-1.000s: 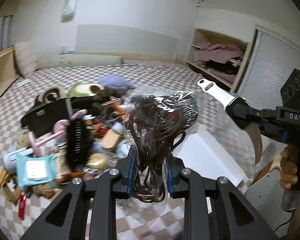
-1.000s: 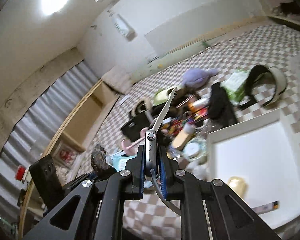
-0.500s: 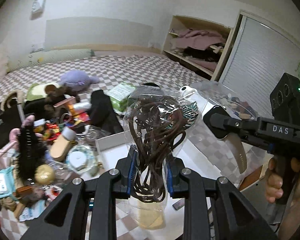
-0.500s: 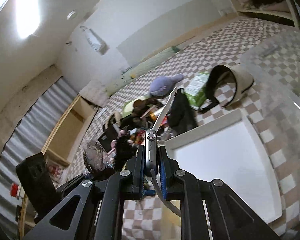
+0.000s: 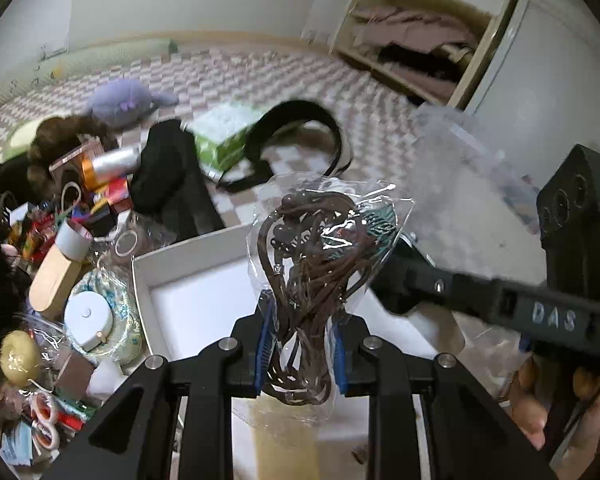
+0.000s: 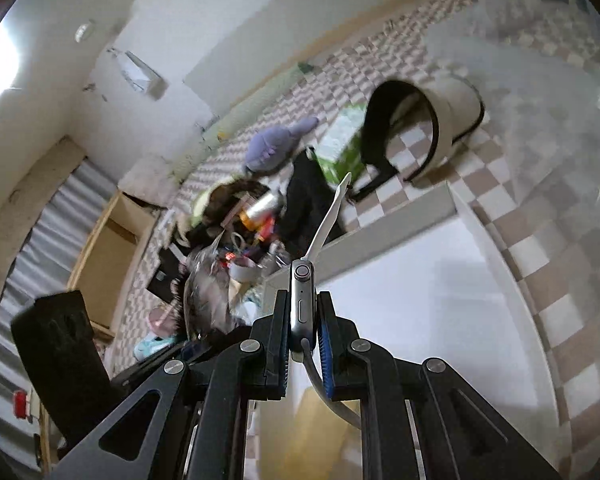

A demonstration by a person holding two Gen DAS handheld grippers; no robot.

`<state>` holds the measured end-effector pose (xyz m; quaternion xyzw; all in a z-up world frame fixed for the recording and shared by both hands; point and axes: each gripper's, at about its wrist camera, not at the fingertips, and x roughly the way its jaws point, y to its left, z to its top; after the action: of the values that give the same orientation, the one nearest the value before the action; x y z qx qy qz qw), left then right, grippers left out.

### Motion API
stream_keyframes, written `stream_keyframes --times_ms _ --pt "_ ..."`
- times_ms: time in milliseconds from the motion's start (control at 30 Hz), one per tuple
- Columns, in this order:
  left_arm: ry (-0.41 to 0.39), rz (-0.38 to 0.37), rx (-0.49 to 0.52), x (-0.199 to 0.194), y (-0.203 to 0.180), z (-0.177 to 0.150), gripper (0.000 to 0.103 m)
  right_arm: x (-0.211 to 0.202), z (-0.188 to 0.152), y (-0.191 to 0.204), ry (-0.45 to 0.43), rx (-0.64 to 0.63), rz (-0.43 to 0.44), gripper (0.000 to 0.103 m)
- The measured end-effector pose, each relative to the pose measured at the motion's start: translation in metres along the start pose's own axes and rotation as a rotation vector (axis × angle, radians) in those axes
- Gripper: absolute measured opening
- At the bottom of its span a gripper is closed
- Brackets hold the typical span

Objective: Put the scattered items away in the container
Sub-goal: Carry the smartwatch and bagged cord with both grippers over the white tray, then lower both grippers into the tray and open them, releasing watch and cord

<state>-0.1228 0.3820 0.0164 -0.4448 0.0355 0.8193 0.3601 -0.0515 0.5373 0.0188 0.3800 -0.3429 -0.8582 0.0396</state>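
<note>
Both hands are swinging us from above the clutter to over the shallow white rectangular box [image 5: 204,296], which now fills the lower middle of each view. Our left hand-held gripper [image 5: 300,348] is clenching a clear plastic bag of brown cords [image 5: 312,264], hanging above the box's floor. Our right hand-held gripper [image 6: 303,336] is pinching a silver smartwatch with a white strap [image 6: 302,300] by its case, strap pointing out over the far rim. We are judging that both loads should go lower before letting go, clear of each other and of the yellowish item lying in the box, while the pile of scattered oddments [image 5: 68,216] on the checked bed [image 5: 236,72] is waiting its turn.
</note>
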Motion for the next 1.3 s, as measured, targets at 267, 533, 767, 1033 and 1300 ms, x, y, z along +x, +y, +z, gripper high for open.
stream_keyframes --times_ms 267,533,767,1033,1300 --pt "0.091 0.085 -0.008 0.049 0.022 -0.011 0.025 0.048 -0.013 -0.03 0.094 0.053 0.003 0.015" --pt "0.135 0.094 -0.005 0.072 0.026 -0.017 0.025 0.061 -0.015 -0.05 0.113 0.091 0.0 0.015" --pt "0.164 0.094 -0.006 0.084 0.023 -0.019 0.046 0.062 -0.014 -0.068 0.115 0.136 -0.054 0.015" --pt "0.151 0.096 -0.023 0.079 0.024 -0.02 0.073 0.061 -0.011 -0.081 0.119 0.153 -0.172 0.015" --pt "0.155 0.094 -0.017 0.074 0.024 -0.023 0.074 0.047 -0.011 -0.063 0.087 0.05 -0.252 0.015"
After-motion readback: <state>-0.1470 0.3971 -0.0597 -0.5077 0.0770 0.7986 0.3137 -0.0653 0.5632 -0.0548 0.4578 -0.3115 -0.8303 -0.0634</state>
